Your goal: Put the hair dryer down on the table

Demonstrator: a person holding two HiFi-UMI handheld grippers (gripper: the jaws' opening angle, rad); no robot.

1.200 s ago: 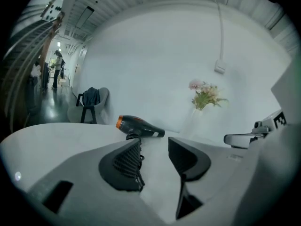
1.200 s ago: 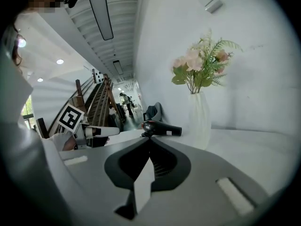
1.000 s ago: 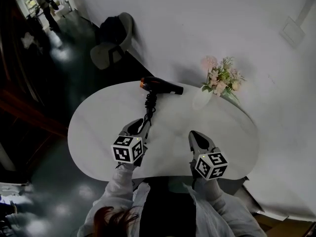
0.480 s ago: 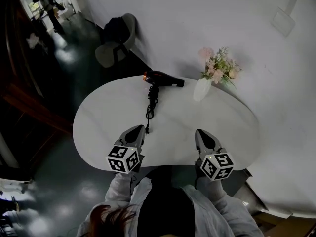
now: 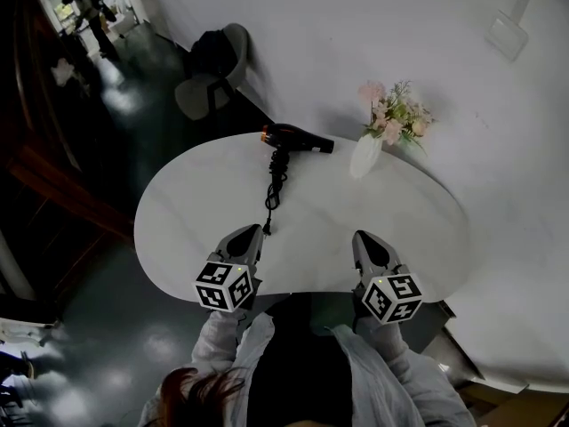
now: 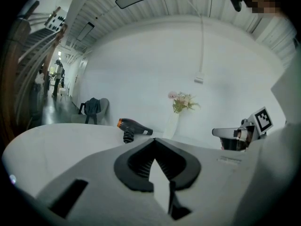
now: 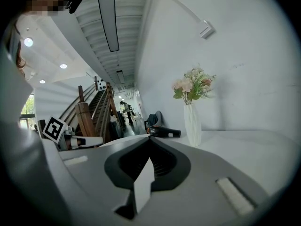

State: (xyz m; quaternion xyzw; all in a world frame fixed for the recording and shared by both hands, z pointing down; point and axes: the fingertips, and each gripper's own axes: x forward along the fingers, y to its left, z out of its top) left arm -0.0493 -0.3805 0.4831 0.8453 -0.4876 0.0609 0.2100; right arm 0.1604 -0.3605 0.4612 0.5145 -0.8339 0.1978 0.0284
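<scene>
The black hair dryer (image 5: 296, 139) with an orange rear end lies on its side at the far edge of the white oval table (image 5: 187, 212); its black cord (image 5: 272, 189) trails toward me. It also shows in the left gripper view as the hair dryer (image 6: 133, 127) and in the right gripper view as the hair dryer (image 7: 164, 132). My left gripper (image 5: 245, 237) rests at the near edge, shut and empty, well short of the cord's end. My right gripper (image 5: 365, 243) sits beside it at the near right, shut and empty too.
A white vase with pink flowers (image 5: 378, 140) stands at the table's far right, close to the hair dryer's nozzle. A chair with dark clothing (image 5: 206, 83) stands beyond the table on the dark floor. A white wall lies behind.
Both grippers have drawn back from mid-table to the near edge. The left gripper, a second ago beside the cord's end, now sits clear of it. The hair dryer stays put.
</scene>
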